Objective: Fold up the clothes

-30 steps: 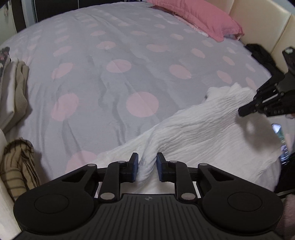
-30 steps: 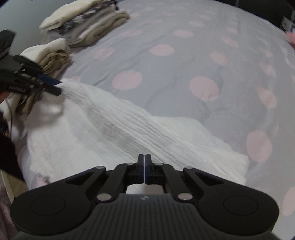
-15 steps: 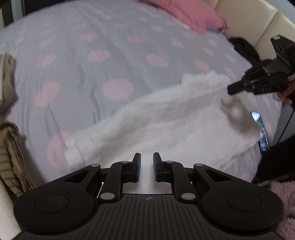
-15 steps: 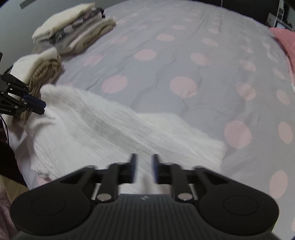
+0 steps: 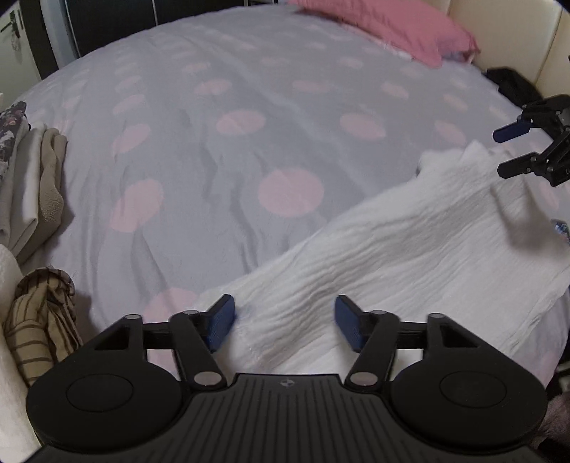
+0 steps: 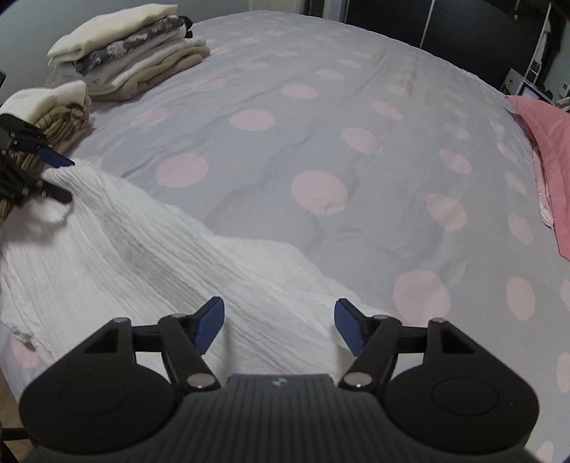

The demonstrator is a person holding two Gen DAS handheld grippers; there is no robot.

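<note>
Both grippers have just been opening since the earlier frames. Left gripper [image 5: 285,322] was pinched on a ridge of the white cloth [image 5: 409,249] a second back; its jaws now stand apart with cloth under the gap, pads off it. Right gripper [image 6: 279,324] was fully shut and is now spread wide — cloth below it, nothing pressed. Cloth released at both ends.

Relation for the next move: in the left view the cloth lies directly under the fingertips at bottom centre and its long axis runs up to the right edge, where the right gripper [image 5: 523,149] hangs over the far end. In the right view the axis is mirrored — from bottom centre up to the left edge, under the left gripper [image 6: 57,178]. Each hand is nearest its own end; neither is near the middle.

Cloth: white, crinkled, fine ribs along its length, lying as a flattened band near the edge of the bed [image 6: 320,124], apparently doubled. Judgement — one fold laid down, another likely needed.

Farther: stack [image 6: 131,50] of folded clothes in the upper left of the right view, pink pillow [image 5: 384,25] at the top of the left view.
</note>
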